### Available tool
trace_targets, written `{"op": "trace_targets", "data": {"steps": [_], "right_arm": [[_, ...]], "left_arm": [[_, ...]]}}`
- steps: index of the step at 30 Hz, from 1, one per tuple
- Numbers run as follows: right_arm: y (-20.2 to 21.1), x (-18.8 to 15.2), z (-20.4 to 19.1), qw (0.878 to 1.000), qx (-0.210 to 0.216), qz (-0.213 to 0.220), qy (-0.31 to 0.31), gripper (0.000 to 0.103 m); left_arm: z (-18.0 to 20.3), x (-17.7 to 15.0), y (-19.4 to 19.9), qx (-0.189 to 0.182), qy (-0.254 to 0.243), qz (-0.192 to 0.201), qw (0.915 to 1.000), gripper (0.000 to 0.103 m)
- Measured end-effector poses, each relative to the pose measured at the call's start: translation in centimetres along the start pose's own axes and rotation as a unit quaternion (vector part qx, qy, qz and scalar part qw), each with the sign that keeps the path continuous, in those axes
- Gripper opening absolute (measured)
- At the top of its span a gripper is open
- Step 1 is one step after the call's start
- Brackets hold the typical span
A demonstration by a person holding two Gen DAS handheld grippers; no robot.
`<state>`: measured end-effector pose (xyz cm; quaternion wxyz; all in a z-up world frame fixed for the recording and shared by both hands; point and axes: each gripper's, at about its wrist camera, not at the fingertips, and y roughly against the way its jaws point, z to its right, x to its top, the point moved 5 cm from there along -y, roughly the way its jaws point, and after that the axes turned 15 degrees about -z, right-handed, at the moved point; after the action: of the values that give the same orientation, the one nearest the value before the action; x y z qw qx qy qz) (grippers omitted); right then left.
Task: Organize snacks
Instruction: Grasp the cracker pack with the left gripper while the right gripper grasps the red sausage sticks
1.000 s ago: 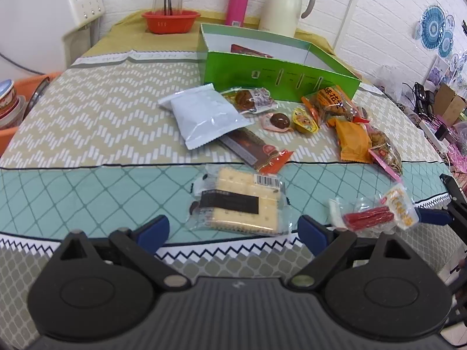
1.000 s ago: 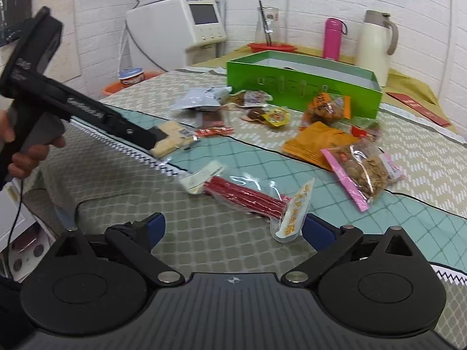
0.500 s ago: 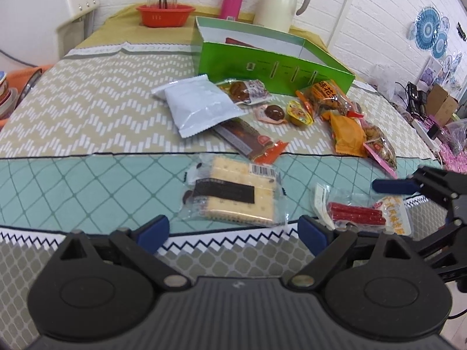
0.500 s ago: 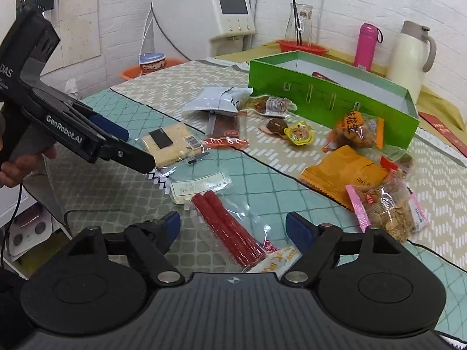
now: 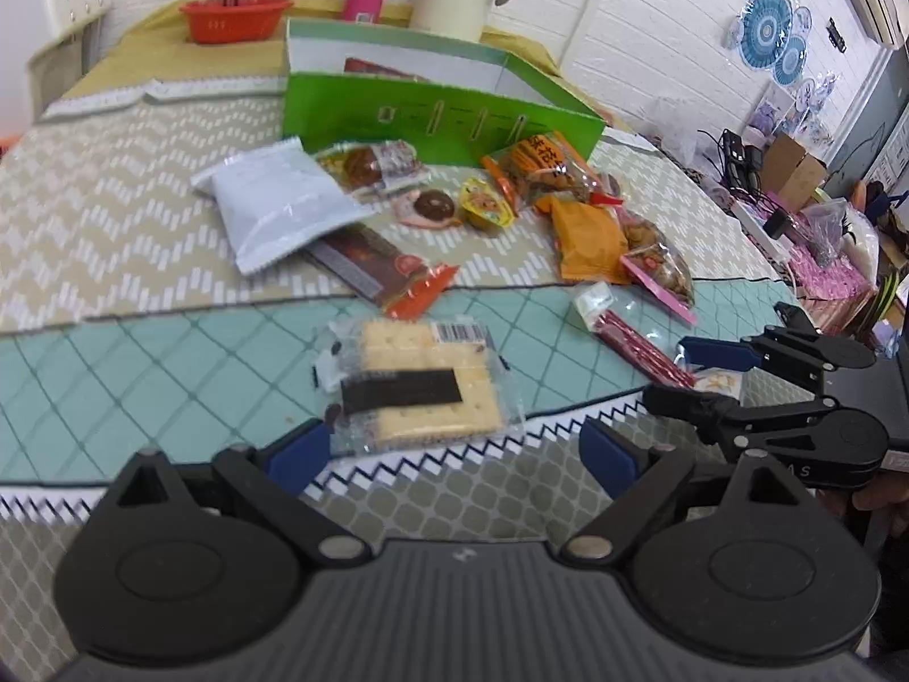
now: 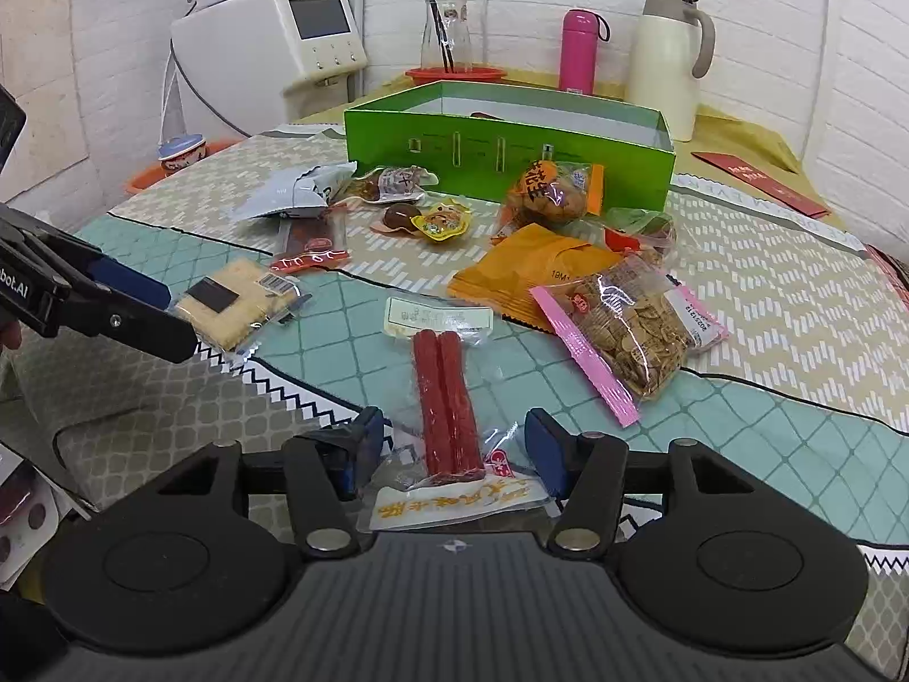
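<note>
Left tongs [image 5: 454, 449]: wide, empty; "bot.AI" readable, rest cut off.
Right tongs [image 6: 451, 446]: closing, pads seemingly clear of sausage pack [image 6: 446, 398].
Cracker pack [image 5: 417, 375]: barcode, black label unreadable.

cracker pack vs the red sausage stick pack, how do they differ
The cracker pack is broad and squarish, pale crackers under a black label; the sausage stick pack is long and narrow with two red sticks. The crackers lie before the left gripper, the sausages between the right gripper jaws. Both are clear-wrapped, flat on the tablecloth.
</note>
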<state>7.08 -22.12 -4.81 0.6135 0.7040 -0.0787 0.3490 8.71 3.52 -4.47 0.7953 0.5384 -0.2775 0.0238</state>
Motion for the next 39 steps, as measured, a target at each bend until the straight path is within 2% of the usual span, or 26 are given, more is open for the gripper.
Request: {"op": "trace_targets", "data": {"steps": [3, 5, 7, 10, 12, 13, 17, 24, 29, 33, 34, 36, 37, 39], "right_arm": [[-0.1, 0.1, -0.1, 1.0, 0.004, 0.001, 0.0, 0.101], [-0.1, 0.0, -0.2, 1.0, 0.004, 0.003, 0.001, 0.103], [-0.1, 0.0, -0.3, 1.0, 0.004, 0.004, -0.001, 0.103], [0.0, -0.1, -0.2, 1.0, 0.004, 0.005, -0.007, 0.103], [0.1, -0.2, -0.1, 1.0, 0.004, 0.004, -0.012, 0.103], [0.1, -0.2, 0.0, 1.0, 0.004, 0.004, -0.013, 0.103], [0.1, -0.3, 0.0, 1.0, 0.006, 0.005, -0.012, 0.103], [-0.3, 0.1, -0.8, 1.0, 0.006, 0.006, 0.005, 0.103], [0.2, -0.3, -0.7, 1.0, 0.007, 0.0, 0.006, 0.103], [0.2, -0.4, -0.4, 1.0, 0.004, -0.002, 0.0, 0.103], [0.2, -0.2, -0.4, 1.0, 0.0, -0.001, -0.004, 0.103], [0.1, 0.2, -0.5, 1.0, -0.008, 0.001, -0.005, 0.091], [0.0, 0.3, -0.5, 1.0, -0.007, 0.001, -0.007, 0.091], [-0.2, 0.5, -0.6, 1.0, -0.005, 0.003, 0.001, 0.09]], "left_arm": [[0.2, 1.5, 0.7, 0.019, -0.037, 0.027, 0.9988, 0.09], [0.8, 2.9, 0.6, 0.001, -0.095, 0.027, 0.9951, 0.09], [1.3, 4.4, -0.1, -0.033, -0.137, 0.02, 0.9898, 0.09], [1.0, 6.2, -2.2, -0.084, -0.141, -0.025, 0.9861, 0.09], [0.4, 6.5, -3.7, -0.091, -0.127, -0.063, 0.9856, 0.09], [0.1, 6.3, -4.2, -0.083, -0.121, -0.073, 0.9865, 0.09], [-0.4, 4.4, -3.2, -0.077, -0.122, -0.069, 0.9872, 0.09], [0.8, 0.7, -1.8, -0.048, -0.147, -0.07, 0.9855, 0.09], [2.1, -0.5, -2.3, 0.048, -0.177, -0.077, 0.98, 0.089], [2.2, -0.2, -2.4, 0.054, -0.163, -0.078, 0.9821, 0.086], [2.3, -0.1, -2.5, 0.055, -0.159, -0.076, 0.9828, 0.083], [2.5, 0.1, -2.3, 0.058, -0.155, -0.069, 0.9838, 0.074], [2.5, 0.2, -2.2, 0.061, -0.154, -0.067, 0.9839, 0.069], [2.5, 0.3, -2.3, 0.062, -0.15, -0.062, 0.9848, 0.069]]}}
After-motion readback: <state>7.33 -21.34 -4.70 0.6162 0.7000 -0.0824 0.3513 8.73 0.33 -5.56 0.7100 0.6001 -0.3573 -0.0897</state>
